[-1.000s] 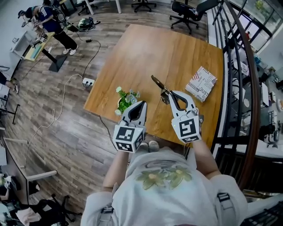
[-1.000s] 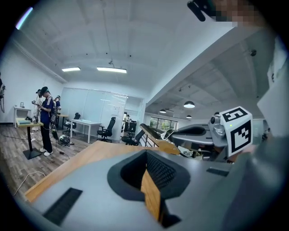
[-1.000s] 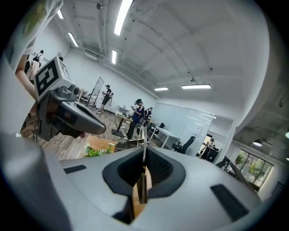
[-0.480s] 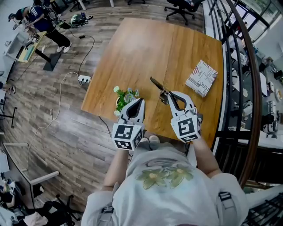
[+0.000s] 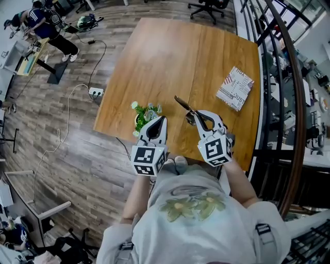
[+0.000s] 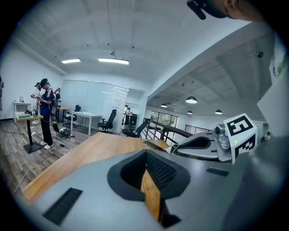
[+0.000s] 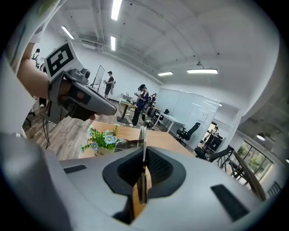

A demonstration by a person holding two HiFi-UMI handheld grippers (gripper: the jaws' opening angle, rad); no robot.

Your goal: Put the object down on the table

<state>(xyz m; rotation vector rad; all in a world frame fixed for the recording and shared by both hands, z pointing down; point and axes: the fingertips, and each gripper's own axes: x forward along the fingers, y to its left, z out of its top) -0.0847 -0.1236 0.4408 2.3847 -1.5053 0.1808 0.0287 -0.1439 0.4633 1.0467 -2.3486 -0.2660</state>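
My right gripper (image 5: 195, 114) is shut on a thin flat tool (image 5: 181, 102) with a dark brown end, which sticks out ahead and to the left over the near part of the wooden table (image 5: 170, 56). In the right gripper view the tool (image 7: 142, 135) shows edge-on, pinched between the pads of the right gripper (image 7: 143, 158). My left gripper (image 5: 163, 119) hovers at the table's near edge beside a small potted plant (image 5: 143, 114). In its own view the left gripper (image 6: 146, 155) has its jaws together with nothing between them.
A patterned packet (image 5: 235, 88) lies near the table's right edge. A dark metal railing (image 5: 289, 103) runs close along the right side. The plant (image 7: 102, 139) stands left of the held tool. An office chair (image 5: 206, 6) is beyond the table; people stand far left (image 5: 44, 20).
Both grippers have sunk a little toward the table, the right one more, still holding the tool. Neither gripper's jaws have changed.
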